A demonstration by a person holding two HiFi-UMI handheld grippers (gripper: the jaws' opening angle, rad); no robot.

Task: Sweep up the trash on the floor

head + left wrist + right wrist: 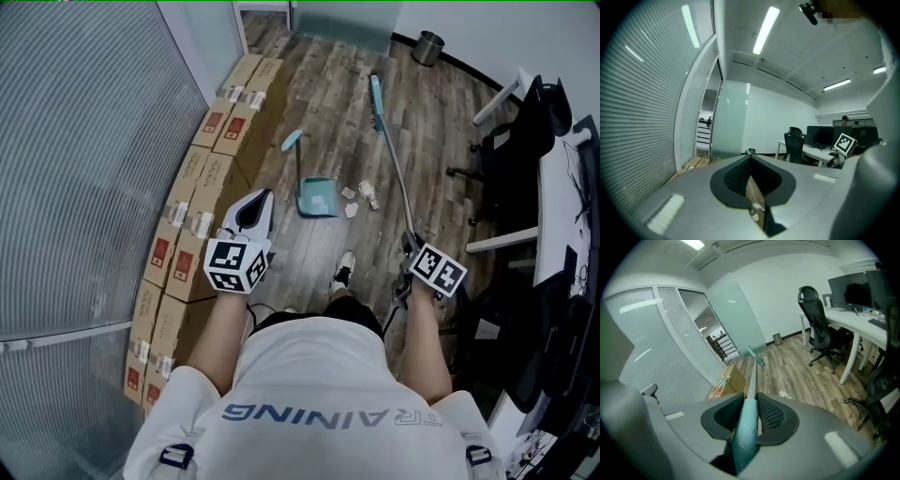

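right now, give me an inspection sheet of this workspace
surface: wood floor, mostly bare
job's things: broom with its head on the floor beyond the trash; teal dustpan standing on the floor; paper scraps just right of the dustpan
clutter: cardboard boxes lined along the glass wall
grippers: left gripper shut, empty; right gripper shut on the broom handle
cables: nothing seen
surroundings: metal bin at the far wall; office chair and desk on the right
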